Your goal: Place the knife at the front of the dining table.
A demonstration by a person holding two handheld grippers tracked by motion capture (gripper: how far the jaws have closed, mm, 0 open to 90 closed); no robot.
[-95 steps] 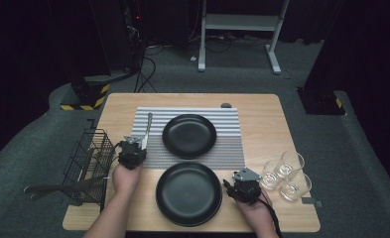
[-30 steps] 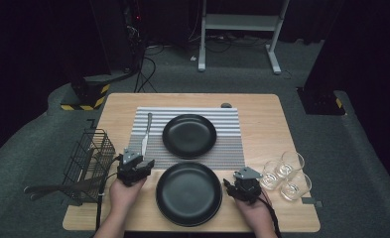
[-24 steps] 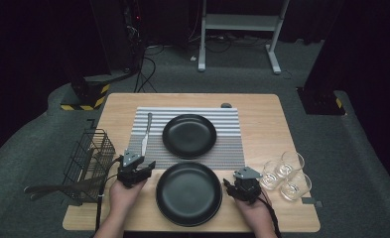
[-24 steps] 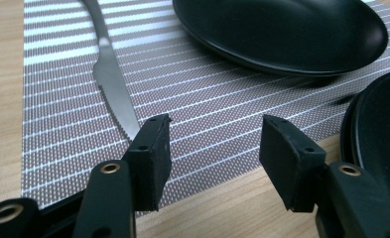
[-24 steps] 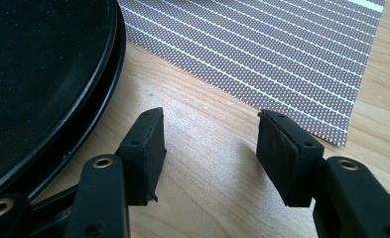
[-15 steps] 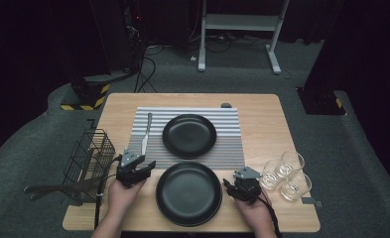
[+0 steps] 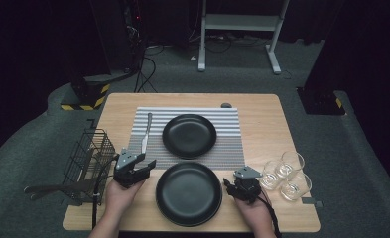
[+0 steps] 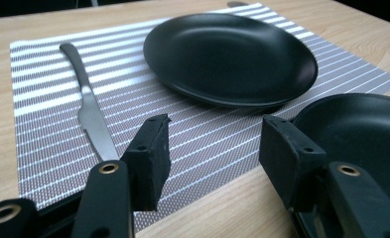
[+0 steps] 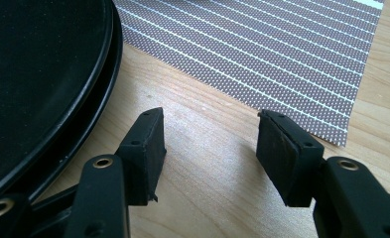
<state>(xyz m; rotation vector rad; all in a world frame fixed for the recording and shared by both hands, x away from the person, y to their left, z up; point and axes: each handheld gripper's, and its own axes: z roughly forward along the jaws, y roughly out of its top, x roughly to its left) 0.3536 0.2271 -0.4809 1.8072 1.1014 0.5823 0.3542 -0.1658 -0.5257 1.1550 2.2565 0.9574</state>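
Left tool [image 8: 210, 148]: jaws parted, nothing between, low over the striped mat [image 8: 48, 74] edge, knife [image 8: 91, 116] just beyond. Right tool [image 9: 207, 148]: jaws likewise apart and empty, above bare surface [image 9: 207, 198]. Between both tools, near plate [image 7: 188, 193] flat on the surface; second plate [image 7: 189, 136] on the mat behind it.

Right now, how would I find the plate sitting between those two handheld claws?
Start at the striped placemat in the middle of the wooden table. Just below its near edge, on bare wood, lies the near plate. It is larger than the black plate on the mat.
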